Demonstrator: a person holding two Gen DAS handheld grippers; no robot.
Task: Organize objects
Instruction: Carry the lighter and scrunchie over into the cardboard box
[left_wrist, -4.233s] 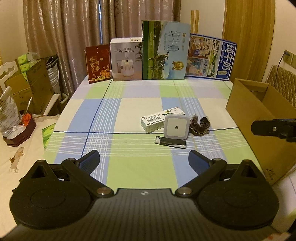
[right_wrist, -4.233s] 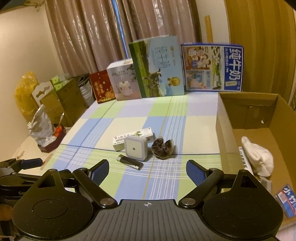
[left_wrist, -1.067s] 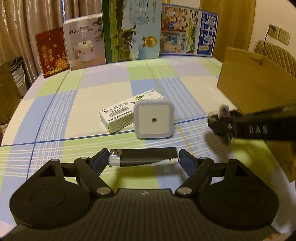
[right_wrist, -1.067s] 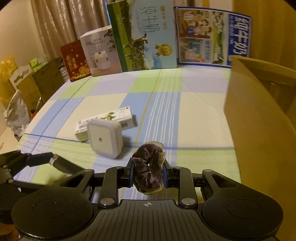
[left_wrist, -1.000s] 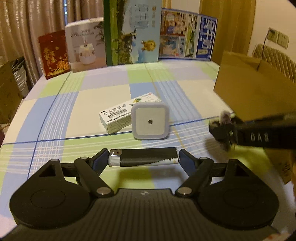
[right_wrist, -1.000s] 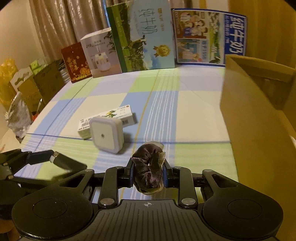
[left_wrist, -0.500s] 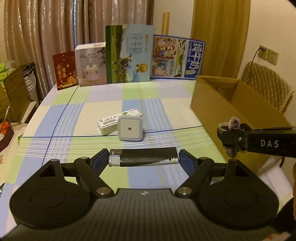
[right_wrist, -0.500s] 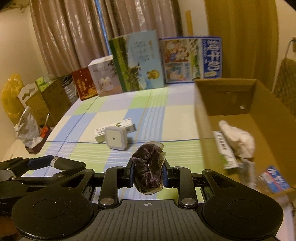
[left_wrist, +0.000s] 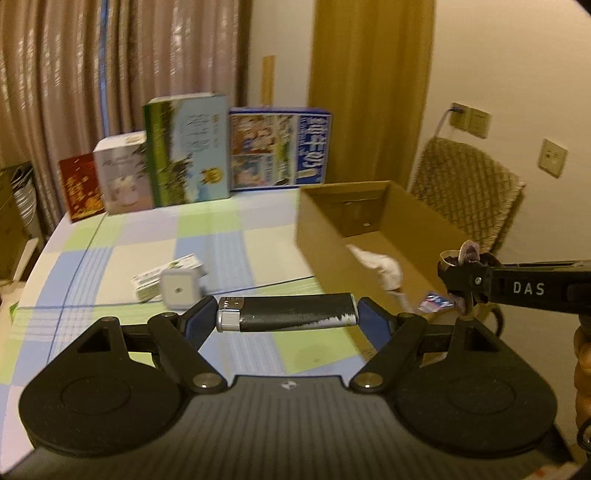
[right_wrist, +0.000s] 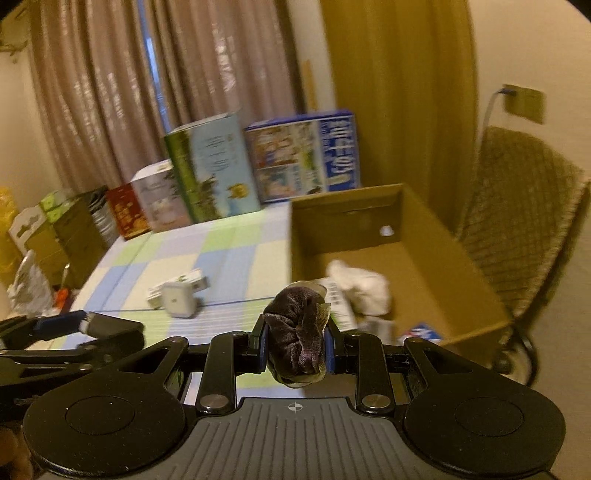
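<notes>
The left hand-held gripper (left_wrist: 287, 318) is closed end to end on a black lighter (left_wrist: 286, 317), which lies crosswise between its fingers, lifted clear of the table (left_wrist: 207, 236). The right hand-held gripper (right_wrist: 297, 349) is clamped tight on a dark scrunchie (right_wrist: 297, 332), likewise carried in the air. From the left wrist view the right one hangs over the near end of the open cardboard box (left_wrist: 321, 236), so its load looks close to being dropped in; the lighter appears to be short of the box's near wall, above the table edge.

The box already holds several things: a white cloth (right_wrist: 360, 286), a flat white packet (right_wrist: 338, 301) beside it, and a small blue packet (right_wrist: 424, 332) near the front corner. So part of the sorting is done.

Two loose items remain on the checked cloth: a white square plug-in light (left_wrist: 179, 291) and a long medicine carton (left_wrist: 168, 275) touching it behind. The tall boxes standing along the table's far edge look like backdrop rather than things to pack, though that is a guess. By this reckoning, two releases and two more pickups remain.
</notes>
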